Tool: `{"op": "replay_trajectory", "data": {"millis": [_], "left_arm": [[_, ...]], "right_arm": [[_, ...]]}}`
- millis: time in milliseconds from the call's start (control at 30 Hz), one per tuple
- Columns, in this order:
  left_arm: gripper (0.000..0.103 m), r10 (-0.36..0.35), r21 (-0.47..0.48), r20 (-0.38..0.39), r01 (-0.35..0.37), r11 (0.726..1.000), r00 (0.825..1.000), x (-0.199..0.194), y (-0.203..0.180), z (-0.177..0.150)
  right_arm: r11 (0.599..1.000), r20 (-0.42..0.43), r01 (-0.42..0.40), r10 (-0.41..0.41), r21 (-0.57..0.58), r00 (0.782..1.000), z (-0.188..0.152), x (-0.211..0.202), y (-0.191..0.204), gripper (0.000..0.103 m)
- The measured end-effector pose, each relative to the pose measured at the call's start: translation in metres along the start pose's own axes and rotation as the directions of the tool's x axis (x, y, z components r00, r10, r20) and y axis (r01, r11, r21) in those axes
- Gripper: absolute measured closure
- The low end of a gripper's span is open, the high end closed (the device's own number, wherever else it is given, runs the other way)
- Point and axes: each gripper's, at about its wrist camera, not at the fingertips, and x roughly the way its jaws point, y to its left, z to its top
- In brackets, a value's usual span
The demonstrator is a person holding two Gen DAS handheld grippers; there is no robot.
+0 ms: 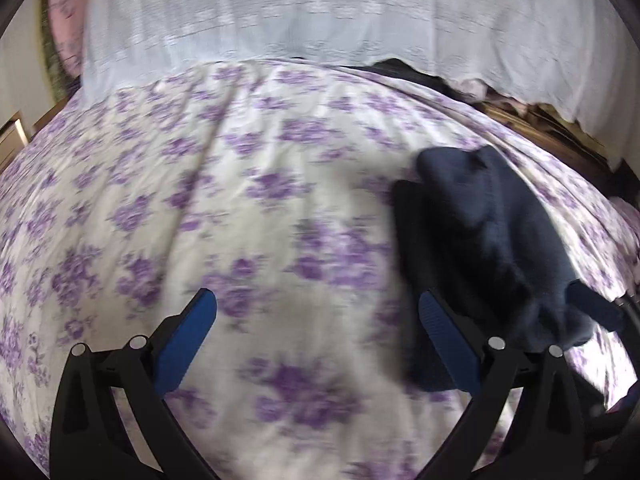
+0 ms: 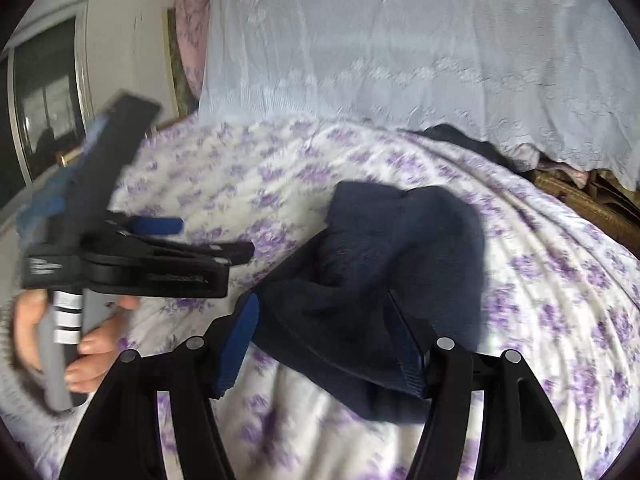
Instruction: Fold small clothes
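We hold our left tongs spread wide and empty; our right tongs gape, and our left hand grips its handle.

No writing to read anywhere here. The floral bedsheet carries only purple flower prints, no letters. The dark garment shows no tag or logo. In the right wrist view, the left gripper's handle bears black and white stripes, a plain marking with no numbers or words.
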Motion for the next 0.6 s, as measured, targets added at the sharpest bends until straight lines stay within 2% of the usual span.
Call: {"op": "replay_trajectory", "data": {"millis": [67, 133, 200, 267, 300, 333, 400, 467, 533, 600], "left_arm": [[0.004, -0.009, 0.018, -0.008, 0.009, 1.000, 1.000, 0.002, -0.015, 0.005], [0.004, -0.021, 0.010, -0.011, 0.021, 1.000, 1.000, 0.006, -0.026, 0.012], [0.004, -0.033, -0.001, -0.013, 0.033, 0.999, 0.999, 0.011, -0.036, 0.018], [0.004, -0.020, 0.020, -0.039, 0.021, 1.000, 0.999, 0.025, -0.048, 0.021], [0.004, 0.009, 0.053, -0.070, -0.005, 0.999, 0.997, 0.038, -0.056, 0.021], [0.004, 0.019, 0.073, -0.091, -0.012, 0.997, 0.996, 0.049, -0.060, 0.018], [0.004, -0.036, 0.024, -0.092, 0.038, 0.999, 0.995, 0.058, -0.053, 0.015], [0.004, -0.073, -0.003, -0.114, 0.073, 0.997, 0.991, 0.059, -0.045, 0.016], [0.004, -0.074, -0.001, -0.094, 0.074, 0.997, 0.993, 0.054, -0.044, 0.016], [0.005, -0.061, 0.035, -0.070, 0.064, 0.997, 0.996, 0.049, -0.051, 0.014]], "right_arm": [[0.999, 0.036, -0.009, 0.008, 0.047, 0.999, 0.000, -0.015, -0.019, 0.038], [0.992, 0.067, -0.007, -0.001, 0.126, 0.998, 0.000, -0.022, -0.043, 0.043], [0.976, 0.042, 0.042, -0.052, 0.216, 0.998, -0.003, -0.014, -0.066, 0.068], [0.963, -0.056, 0.045, -0.031, 0.267, 0.998, -0.011, 0.012, -0.081, 0.073], [0.967, -0.086, 0.066, -0.046, 0.247, 0.995, -0.016, 0.023, -0.080, 0.072], [0.977, -0.087, 0.119, -0.105, 0.176, 0.991, -0.020, 0.028, -0.072, 0.072], [0.986, -0.090, 0.138, -0.129, 0.097, 0.988, -0.020, 0.029, -0.061, 0.065], [0.990, -0.095, 0.104, -0.095, 0.097, 0.991, -0.017, 0.025, -0.062, 0.062], [0.982, -0.052, 0.051, -0.043, 0.180, 0.998, -0.011, 0.014, -0.080, 0.058], [0.964, -0.010, 0.043, -0.041, 0.261, 0.999, -0.007, 0.006, -0.100, 0.031]]}}
